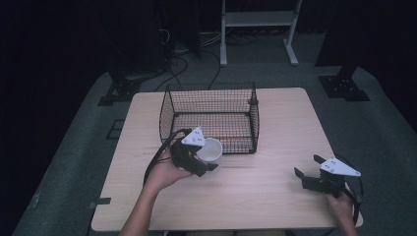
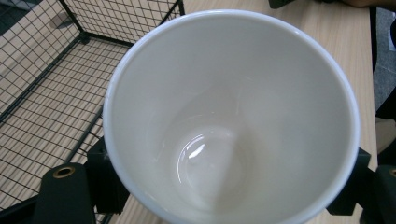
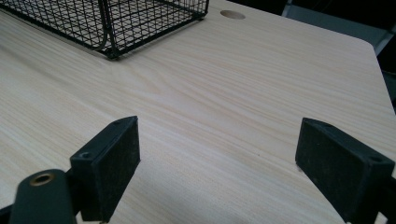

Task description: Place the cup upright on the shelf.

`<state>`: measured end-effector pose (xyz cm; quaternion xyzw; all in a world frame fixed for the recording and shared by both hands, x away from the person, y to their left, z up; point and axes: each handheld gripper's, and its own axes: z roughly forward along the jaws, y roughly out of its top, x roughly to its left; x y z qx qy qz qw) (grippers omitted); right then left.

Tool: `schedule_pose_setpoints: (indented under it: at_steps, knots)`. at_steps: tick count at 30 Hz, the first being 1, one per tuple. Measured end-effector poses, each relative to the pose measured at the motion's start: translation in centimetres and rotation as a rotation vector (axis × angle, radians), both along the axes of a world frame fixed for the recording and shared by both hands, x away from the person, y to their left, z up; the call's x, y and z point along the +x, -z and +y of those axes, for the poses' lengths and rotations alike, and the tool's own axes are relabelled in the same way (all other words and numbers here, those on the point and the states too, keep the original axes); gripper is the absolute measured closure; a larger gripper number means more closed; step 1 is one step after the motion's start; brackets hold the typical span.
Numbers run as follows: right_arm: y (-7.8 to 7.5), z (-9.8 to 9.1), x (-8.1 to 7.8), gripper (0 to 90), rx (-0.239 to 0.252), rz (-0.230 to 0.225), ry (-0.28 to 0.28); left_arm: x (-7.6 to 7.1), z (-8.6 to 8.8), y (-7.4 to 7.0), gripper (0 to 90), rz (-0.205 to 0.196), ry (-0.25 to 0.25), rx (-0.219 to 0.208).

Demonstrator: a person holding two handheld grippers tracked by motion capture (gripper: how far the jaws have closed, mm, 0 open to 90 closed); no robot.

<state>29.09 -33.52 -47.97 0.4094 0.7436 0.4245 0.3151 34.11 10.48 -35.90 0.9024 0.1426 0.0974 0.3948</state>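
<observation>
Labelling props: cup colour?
White cup, plain inside; clearest in the left gripper view.

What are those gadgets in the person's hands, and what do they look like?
Each hand holds a black two-jaw gripper: left gripper, right gripper. Both have flat rectangular pads, a grey three-cornered plate on top and a trailing black cable. The forearms show no sleeves.

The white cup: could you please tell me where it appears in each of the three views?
High view: the cup sits left of centre, in the left gripper, in front of the basket.
Left gripper view: cup at centre, close up.
Right gripper view: not in it.
Shared landmark: the basket.
</observation>
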Motion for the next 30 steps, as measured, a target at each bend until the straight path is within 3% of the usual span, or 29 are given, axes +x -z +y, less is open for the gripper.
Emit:
schedule_pose_setpoints:
  at_steps: [30]
  knots:
    - [0.0, -0.1, 0.0, 13.1, 0.011, 0.002, 0.001, 5.9, -0.6, -4.4, 20.9, 0.008, 0.016, 0.007]
